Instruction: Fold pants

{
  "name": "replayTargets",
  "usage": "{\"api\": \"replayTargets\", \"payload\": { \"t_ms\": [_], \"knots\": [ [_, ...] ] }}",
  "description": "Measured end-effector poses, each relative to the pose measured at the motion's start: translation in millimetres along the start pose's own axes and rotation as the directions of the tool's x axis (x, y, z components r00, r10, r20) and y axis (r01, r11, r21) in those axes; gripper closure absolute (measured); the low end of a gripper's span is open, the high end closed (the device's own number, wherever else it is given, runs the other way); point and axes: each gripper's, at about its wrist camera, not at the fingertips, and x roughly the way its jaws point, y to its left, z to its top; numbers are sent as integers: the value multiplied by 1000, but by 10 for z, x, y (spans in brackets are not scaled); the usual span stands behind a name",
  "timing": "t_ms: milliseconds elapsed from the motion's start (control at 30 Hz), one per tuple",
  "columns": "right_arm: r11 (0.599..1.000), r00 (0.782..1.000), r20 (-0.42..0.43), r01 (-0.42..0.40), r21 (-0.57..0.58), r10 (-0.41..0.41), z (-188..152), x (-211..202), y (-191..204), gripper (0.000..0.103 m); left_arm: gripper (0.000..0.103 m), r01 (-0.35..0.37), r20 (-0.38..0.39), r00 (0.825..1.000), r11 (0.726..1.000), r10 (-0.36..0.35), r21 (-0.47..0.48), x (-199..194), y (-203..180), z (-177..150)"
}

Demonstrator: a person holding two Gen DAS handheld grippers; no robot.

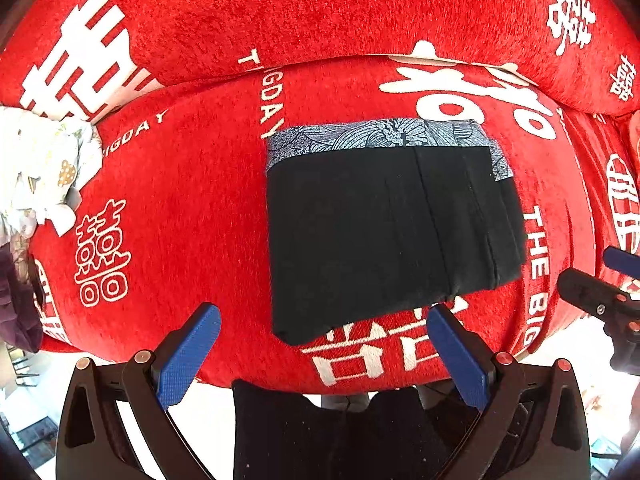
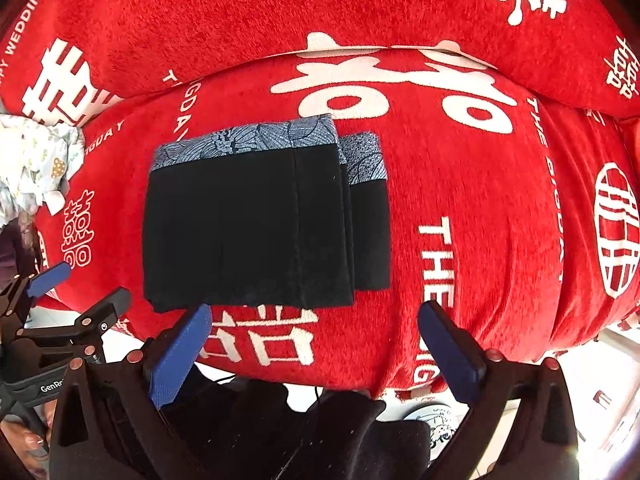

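Note:
The black pants [image 1: 380, 236] with a blue patterned waistband lie folded into a compact rectangle on the red cushion [image 1: 180, 200]. They also show in the right wrist view [image 2: 248, 228], with a second folded layer sticking out at the right. My left gripper [image 1: 324, 316] is open and empty, hovering just in front of the pants' near edge. My right gripper [image 2: 316, 316] is open and empty, also just before the near edge. The right gripper shows at the right edge of the left wrist view [image 1: 600, 280]; the left gripper shows at the left of the right wrist view [image 2: 76, 284].
The red cushion with white lettering has a red backrest [image 1: 320, 12] behind it. A crumpled white patterned garment [image 1: 44, 164] lies at the cushion's left end, also in the right wrist view [image 2: 36, 160]. The cushion's front edge drops off just below the grippers.

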Motion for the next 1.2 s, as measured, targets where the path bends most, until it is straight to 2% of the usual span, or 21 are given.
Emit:
{"api": "replayTargets", "payload": {
  "t_ms": [300,733,1200],
  "knots": [
    [1000,1000,-20,9,5,-9,-53,-68,64,0,0,-1,6,1000,1000,1,-8,-132,58,-55],
    [997,998,16,59,-56,-58,-35,-208,274,0,0,17,17,1000,999,-17,-30,-233,129,-65],
    [996,998,23,68,-59,-66,-45,-220,308,0,0,12,30,1000,1000,-11,-24,-296,113,-89]
  ]
}}
